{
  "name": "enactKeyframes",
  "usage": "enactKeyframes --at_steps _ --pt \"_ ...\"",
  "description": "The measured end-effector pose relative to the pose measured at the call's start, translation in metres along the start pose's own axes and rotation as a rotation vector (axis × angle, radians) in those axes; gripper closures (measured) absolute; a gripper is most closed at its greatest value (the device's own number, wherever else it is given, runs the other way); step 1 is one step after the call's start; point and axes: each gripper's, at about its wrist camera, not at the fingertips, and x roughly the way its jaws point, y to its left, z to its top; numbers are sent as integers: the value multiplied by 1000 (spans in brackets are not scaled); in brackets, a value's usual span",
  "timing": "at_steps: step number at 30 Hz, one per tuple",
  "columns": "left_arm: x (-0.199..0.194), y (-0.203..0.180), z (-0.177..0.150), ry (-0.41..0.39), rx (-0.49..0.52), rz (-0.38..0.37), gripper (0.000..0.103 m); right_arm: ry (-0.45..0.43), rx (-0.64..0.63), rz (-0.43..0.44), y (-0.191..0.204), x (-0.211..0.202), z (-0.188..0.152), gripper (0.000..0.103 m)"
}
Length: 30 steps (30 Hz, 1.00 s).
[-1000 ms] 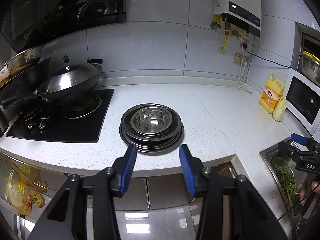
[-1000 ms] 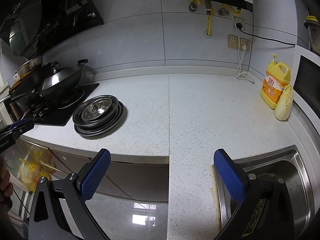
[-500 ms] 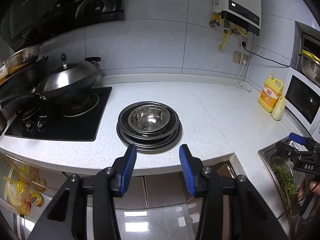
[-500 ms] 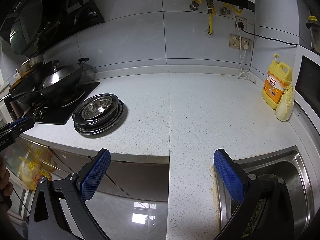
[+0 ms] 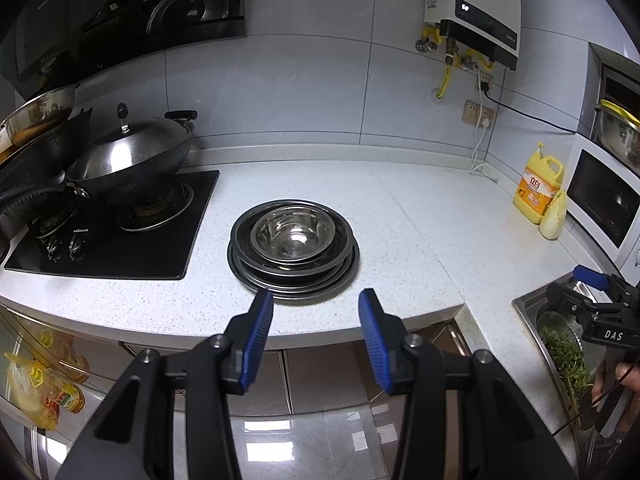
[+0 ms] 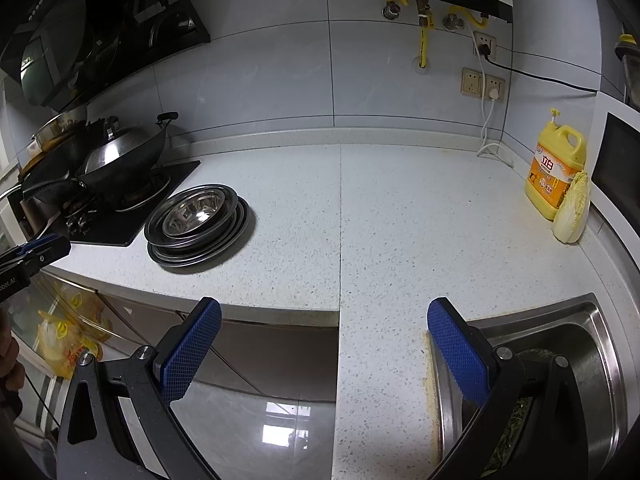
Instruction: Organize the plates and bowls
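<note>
A stack of steel plates stands on the white counter with a steel bowl nested on top; the stack shows in the right wrist view too. My left gripper is open and empty, just short of the stack's near rim, off the counter's front edge. My right gripper is open wide and empty, over the counter edge beside the sink, well to the right of the stack. The right gripper also appears at the far right of the left wrist view.
A black stove with a lidded wok lies left of the stack. A yellow detergent bottle and a cabbage stand at the right wall. A steel sink holds greens. A microwave sits at the far right.
My left gripper has drifted slightly, so the stack sits a little lower left in its view. The right gripper has barely moved. Both stay open.
</note>
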Motion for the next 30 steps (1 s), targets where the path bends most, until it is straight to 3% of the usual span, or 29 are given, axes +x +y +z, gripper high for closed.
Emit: enactKeyframes --at_steps 5,30 --pt "2 2 -1 5 -19 -16 61 4 1 1 -1 1 -1 1" --pt "-6 19 -9 37 -77 49 60 20 -28 61 7 13 -2 1"
